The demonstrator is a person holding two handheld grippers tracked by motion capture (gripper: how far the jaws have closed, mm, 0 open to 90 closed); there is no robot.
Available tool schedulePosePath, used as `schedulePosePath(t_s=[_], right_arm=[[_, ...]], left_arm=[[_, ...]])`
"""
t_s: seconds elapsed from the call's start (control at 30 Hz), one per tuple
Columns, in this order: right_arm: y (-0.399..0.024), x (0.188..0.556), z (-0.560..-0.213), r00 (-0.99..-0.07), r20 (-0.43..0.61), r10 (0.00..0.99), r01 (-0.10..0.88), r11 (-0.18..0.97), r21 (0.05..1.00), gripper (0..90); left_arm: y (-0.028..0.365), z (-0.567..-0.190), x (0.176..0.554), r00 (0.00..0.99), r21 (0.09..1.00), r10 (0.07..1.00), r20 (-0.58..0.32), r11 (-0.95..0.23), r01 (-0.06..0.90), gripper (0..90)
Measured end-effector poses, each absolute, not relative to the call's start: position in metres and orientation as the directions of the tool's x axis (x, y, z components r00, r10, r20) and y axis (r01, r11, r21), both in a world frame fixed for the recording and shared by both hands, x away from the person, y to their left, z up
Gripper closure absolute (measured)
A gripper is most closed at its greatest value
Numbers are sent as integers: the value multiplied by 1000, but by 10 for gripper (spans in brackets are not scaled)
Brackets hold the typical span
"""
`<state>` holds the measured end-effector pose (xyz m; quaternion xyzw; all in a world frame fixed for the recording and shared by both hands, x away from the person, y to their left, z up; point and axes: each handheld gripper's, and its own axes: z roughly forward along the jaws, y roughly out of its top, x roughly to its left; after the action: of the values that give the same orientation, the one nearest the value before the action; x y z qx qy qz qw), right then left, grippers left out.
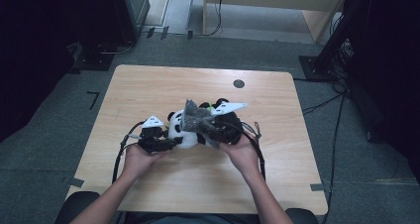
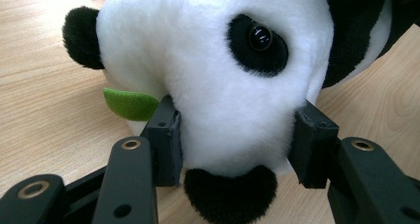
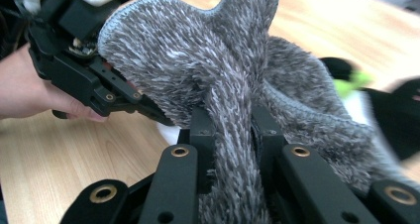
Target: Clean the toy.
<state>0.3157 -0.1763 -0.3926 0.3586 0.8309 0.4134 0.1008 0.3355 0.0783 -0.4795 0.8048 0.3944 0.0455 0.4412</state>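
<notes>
So from the high view I've got a plush panda (image 1: 182, 132) lying on the wooden table (image 1: 148, 90), roughly in the middle, between my two hands. The left gripper (image 1: 171, 143) is clamped on the panda's head. In the left gripper view its pads squeeze the white face (image 2: 233, 100) from both sides, jaws about halfway apart, with the black nose just below them and one shiny eye (image 2: 260, 37) up top. A little green leaf bit (image 2: 130, 104) pokes out beside the near pad.

The right gripper (image 1: 210, 130) is pinching a grey fuzzy cloth (image 1: 195, 116). In the right gripper view the jaws sit narrow around a bunched fold of it (image 3: 233, 149), and the rest of the cloth fans up and drapes over the panda.

No containers on this table at all, nothing holding anything, just the toy and the cloth.

Hard-to-see stuff: the cloth covers most of the panda's body from above, so I can't tell how the legs are lying. In the right gripper view the panda's far side is a motion-blurred black, white and green smear (image 3: 361, 85). The left gripper (image 3: 84, 80) is partly tucked behind the cloth there. The room around the table is dark, and I can't make much out beyond cables on the floor.
</notes>
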Motion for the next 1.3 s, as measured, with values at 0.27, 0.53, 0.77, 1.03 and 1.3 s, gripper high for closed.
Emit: schedulePosePath(t_s=[0.27,0.53,0.77,1.03,1.3], right_arm=[[-152,316,-418,-738,62,672,491,470,734,771],[-148,306,-448,-767,51,640,473,510,719,771],[-153,303,-469,-772,76,631,507,540,672,772],[-158,304,-478,-775,68,628,535,597,598,773],[-174,302,-472,-767,74,638,561,610,559,770]], left_arm=[[80,-480,337,679,741,673,-293,-288,606,474],[81,-481,339,672,732,671,-313,-280,621,469],[82,-481,340,670,730,672,-315,-280,623,465],[80,-480,339,680,732,670,-297,-297,613,468],[81,-480,339,685,733,664,-299,-300,611,472]])
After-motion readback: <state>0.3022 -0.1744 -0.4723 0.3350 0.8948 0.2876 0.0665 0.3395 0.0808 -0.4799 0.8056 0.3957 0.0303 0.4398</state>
